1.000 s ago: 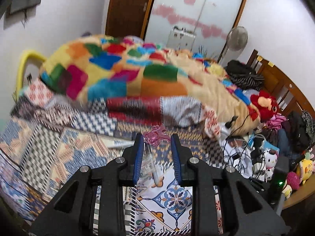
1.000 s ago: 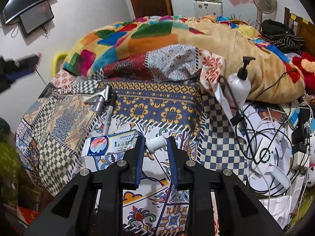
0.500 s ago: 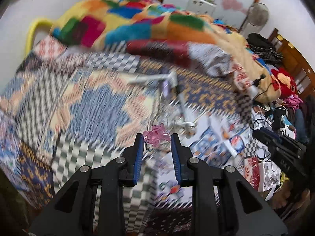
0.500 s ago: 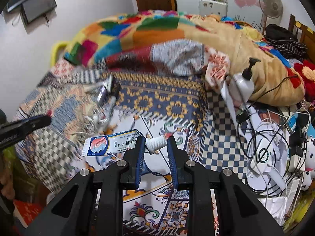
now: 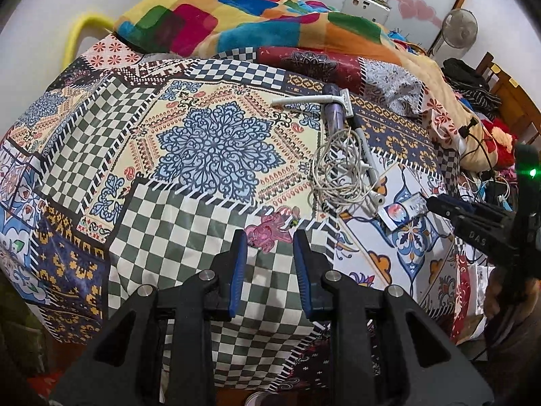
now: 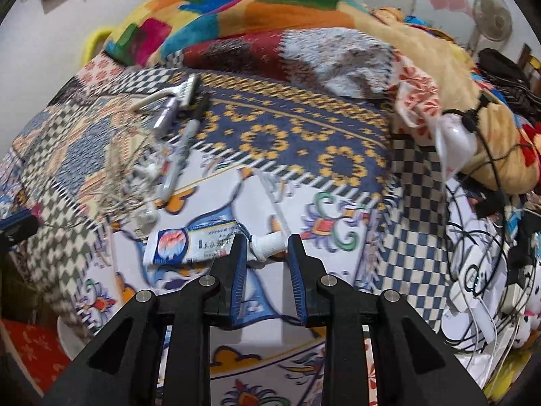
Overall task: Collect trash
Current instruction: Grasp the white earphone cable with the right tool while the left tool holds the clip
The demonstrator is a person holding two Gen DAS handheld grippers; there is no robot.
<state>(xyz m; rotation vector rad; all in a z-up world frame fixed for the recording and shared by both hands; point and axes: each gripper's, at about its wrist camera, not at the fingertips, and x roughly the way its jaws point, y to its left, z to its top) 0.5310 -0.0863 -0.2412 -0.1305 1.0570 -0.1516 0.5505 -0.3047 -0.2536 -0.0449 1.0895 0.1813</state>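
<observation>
Right wrist view: the right gripper (image 6: 263,247) is squeezed onto the white neck and cap (image 6: 270,244) of a toothpaste tube (image 6: 189,245). The flat body of the tube sticks out to the side of the claw. It is near the white cord tangle (image 6: 132,182), on the side closer to the camera. From the left wrist the tube looks lifted a little off the bed cover (image 5: 216,142), but that part of the picture is small, so I am not sure.

The tube looks light and partly used up. Its body is soft and would bend or squirt if pinched. The neck is hard and round, so it is the best place to hold. It is also smooth, so the tube could swing or slip if the hand moves fast.

The left gripper (image 5: 267,240) has a crumpled pink thing (image 5: 268,233) pinched at its fingertips. It is near the cord tangle too, out over the green checks. I think it is a wrapper or thin plastic. It would be very light and floppy, and it is held only at the tips, so it could drop out.

A razor (image 5: 304,100) and a pen (image 5: 367,155) lie beside the cord tangle, on its far side. The razor has a sharp head, so its handle is the safe part to grab.
</observation>
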